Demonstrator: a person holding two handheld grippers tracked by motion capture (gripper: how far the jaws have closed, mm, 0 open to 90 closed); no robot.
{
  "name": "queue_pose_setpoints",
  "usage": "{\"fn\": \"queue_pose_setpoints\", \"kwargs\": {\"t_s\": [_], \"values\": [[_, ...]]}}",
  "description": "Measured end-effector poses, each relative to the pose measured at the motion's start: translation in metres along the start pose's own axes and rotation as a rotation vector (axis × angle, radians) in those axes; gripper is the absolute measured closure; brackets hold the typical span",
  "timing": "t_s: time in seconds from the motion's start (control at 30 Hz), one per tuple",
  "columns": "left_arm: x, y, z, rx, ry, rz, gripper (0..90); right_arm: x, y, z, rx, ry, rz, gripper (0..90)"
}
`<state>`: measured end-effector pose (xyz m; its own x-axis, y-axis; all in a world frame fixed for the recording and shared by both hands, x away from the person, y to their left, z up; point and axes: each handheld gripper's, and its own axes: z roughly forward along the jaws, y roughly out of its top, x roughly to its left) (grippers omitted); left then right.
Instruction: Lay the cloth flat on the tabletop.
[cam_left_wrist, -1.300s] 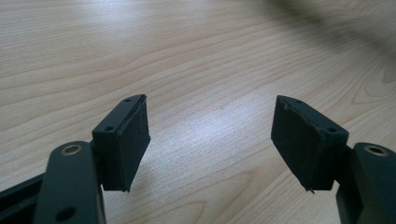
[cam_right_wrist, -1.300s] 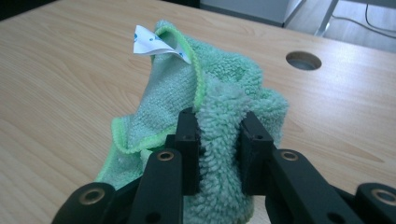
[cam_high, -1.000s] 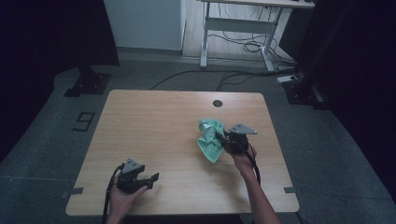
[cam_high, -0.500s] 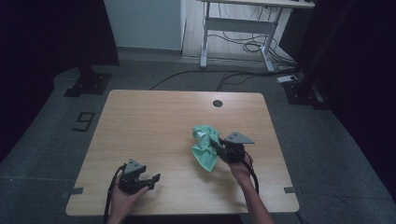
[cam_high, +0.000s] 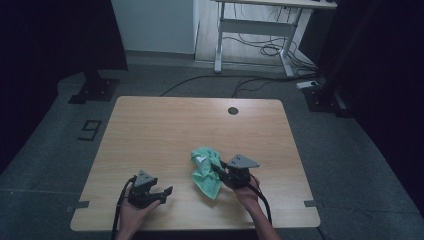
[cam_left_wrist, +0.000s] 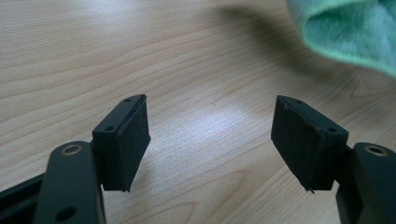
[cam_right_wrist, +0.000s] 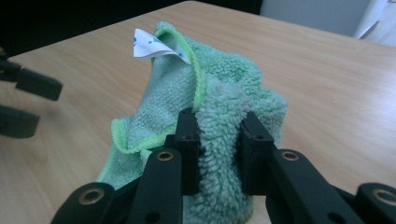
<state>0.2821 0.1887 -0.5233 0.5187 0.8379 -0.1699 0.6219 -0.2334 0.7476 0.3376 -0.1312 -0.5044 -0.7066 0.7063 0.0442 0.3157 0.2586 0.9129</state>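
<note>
Between the jaws of the right gripper (cam_right_wrist: 218, 154) sits a thick fold of the green cloth (cam_right_wrist: 210, 116), pinched from both sides; the pads press into the pile and the rest of the fabric bunches ahead of the jaws, with a white label (cam_right_wrist: 154, 46) standing up at the far top edge.

Change since the earlier frames: the right gripper (cam_high: 226, 172) has carried the cloth (cam_high: 206, 170) across the desk (cam_high: 165, 125) toward the person and toward the left gripper (cam_high: 161, 192). The cloth was farther out and to the right a second ago; it now lies close to the front edge, trailing down from the jaws as a crumpled strip. The grip itself has not changed (same pinch, same fold).

The left gripper has held its place. Its jaws stand spread with bare desk between them, and a cloth edge (cam_left_wrist: 350, 32) now appears ahead of it and to one side, near but not touching.

Judgement: the cloth is being brought within range of the idle gripper. The probable next step is a second pinch on a free corner or hem, so that the cloth can be spread or folded between both grippers. The bunched state hides most edges; the hem beside the label is the clearest candidate.
</note>
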Motion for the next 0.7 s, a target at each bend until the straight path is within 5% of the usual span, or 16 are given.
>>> {"fn": "queue_pose_setpoints", "kwargs": {"t_s": [0.7], "values": [[0.000,-0.001,0.001,0.003,0.007,0.003,28.2,0.027,-0.025,0.034,0.121,0.073,-0.030,71.3]]}}
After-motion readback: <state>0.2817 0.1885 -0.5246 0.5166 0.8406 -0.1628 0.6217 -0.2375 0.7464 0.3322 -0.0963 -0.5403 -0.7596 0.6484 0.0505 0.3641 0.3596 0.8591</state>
